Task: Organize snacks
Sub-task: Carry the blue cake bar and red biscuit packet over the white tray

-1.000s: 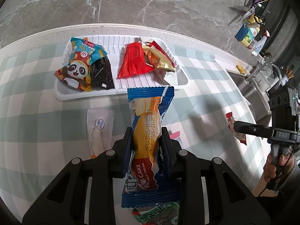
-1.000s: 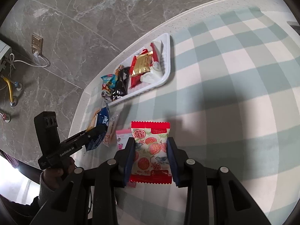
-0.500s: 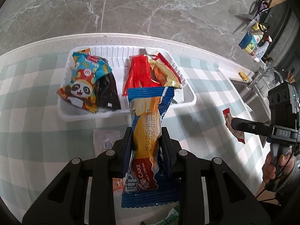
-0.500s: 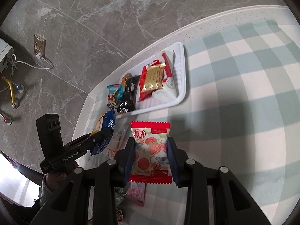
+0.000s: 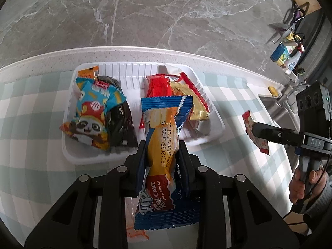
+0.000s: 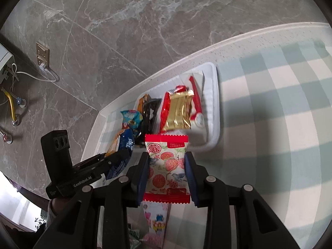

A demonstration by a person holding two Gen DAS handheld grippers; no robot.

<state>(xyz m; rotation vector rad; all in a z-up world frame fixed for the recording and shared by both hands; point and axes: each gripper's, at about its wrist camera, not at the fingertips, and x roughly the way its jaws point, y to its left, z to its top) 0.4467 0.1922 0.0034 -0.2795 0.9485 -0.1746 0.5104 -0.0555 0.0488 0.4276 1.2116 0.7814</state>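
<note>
My left gripper [image 5: 162, 152] is shut on a blue and orange roll cake packet [image 5: 164, 143], held just over the near edge of the white tray [image 5: 215, 114]. The tray holds a panda snack bag [image 5: 91, 112], a black packet [image 5: 120, 112], red packets [image 5: 158, 85] and a gold packet [image 5: 186, 95]. My right gripper [image 6: 166, 161] is shut on a red and white floral snack packet [image 6: 167, 166], close to the near end of the tray [image 6: 213, 95]. Each gripper shows in the other's view: the right one [image 5: 257, 127] at the right, the left one [image 6: 108, 157] at the left.
The tray lies on a green and white checked cloth [image 5: 31, 108] on a white counter by a grey marble wall. Loose packets [image 6: 154, 217] lie on the cloth beneath my right gripper. A sink, bottles and scissors [image 5: 286, 51] sit at the far right.
Both grippers have moved toward the tray with their packets, so the tray looks larger and nearer in both views. The white packet on the cloth has slipped from sight under the left gripper.
</note>
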